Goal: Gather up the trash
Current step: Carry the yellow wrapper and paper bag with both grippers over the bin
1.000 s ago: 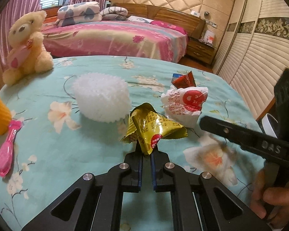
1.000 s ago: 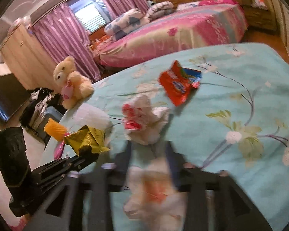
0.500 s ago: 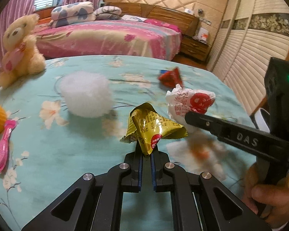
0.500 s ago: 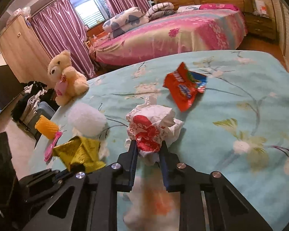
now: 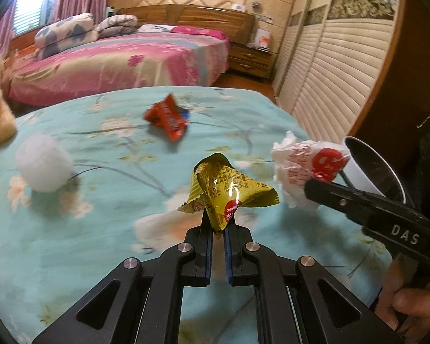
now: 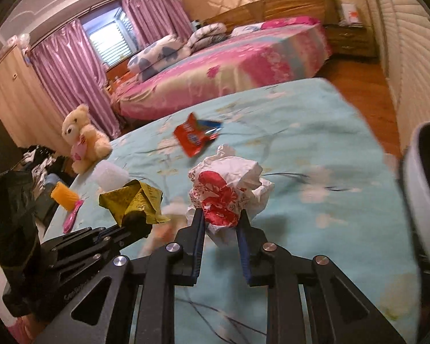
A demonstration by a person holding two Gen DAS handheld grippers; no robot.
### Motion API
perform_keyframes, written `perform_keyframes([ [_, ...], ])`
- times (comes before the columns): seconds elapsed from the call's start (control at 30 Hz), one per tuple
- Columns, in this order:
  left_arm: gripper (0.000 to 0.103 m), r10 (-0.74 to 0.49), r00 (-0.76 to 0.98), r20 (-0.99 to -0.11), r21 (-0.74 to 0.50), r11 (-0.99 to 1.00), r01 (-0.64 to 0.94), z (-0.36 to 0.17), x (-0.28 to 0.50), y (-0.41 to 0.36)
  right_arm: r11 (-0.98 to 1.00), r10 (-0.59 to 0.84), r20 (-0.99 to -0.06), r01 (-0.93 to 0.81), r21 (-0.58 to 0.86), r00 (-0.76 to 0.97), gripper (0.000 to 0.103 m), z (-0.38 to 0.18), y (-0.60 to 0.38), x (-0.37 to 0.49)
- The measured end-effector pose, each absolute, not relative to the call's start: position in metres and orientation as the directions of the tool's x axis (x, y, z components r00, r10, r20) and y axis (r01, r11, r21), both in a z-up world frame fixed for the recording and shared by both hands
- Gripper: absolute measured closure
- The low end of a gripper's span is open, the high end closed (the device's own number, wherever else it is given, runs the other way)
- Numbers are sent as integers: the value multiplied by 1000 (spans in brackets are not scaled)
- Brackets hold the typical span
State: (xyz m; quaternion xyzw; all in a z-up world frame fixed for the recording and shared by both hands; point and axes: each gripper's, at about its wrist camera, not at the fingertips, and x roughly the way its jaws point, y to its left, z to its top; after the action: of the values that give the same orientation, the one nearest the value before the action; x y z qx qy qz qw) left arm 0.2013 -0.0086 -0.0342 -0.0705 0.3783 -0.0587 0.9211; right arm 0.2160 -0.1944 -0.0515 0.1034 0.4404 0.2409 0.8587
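Both hands have carried their loads off the bedspread (image 5: 106, 229) and swung toward the white bin (image 5: 367, 169) that now shows at the right edge; a second ago the crumpled white-and-red paper (image 6: 229, 192) lay on the cloth with the right tool's jaws apart around it, and they have since closed.

Right tool (image 6: 220, 223): clenched on the crumpled paper, which bulges above the blue pads (image 6: 242, 238) and hangs clear of the bed. Left tool (image 5: 218, 230): clenched on the lower corner of the yellow wrapper (image 5: 229, 189), the rest of it standing up above the jaws. Pinching each piece low keeps the bulk out front, where it can likely drop freely once the jaws part over the bin.

One piece of trash is left on the bedspread: the red wrapper (image 5: 167, 119), well apart from both tools. A white fluffy ball (image 5: 43, 166), a teddy bear (image 6: 81, 140), an orange cup (image 6: 63, 199) and a pink brush (image 6: 73, 216) sit along the far side; they look like belongings, so I judge they are to stay put.
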Motion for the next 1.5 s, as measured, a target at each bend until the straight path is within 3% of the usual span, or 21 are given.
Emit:
perform_keyframes([
  [0.5,98,-223,698,-680,-144,975,171,-26,218,-85,914,399,-700,-192,358,592,81,-39,-268,201],
  [1.5,97,-232,694,-682,-40,959,280,-14,255,-176,966,175,-697,16,258,696,81,-23,-369,195],
])
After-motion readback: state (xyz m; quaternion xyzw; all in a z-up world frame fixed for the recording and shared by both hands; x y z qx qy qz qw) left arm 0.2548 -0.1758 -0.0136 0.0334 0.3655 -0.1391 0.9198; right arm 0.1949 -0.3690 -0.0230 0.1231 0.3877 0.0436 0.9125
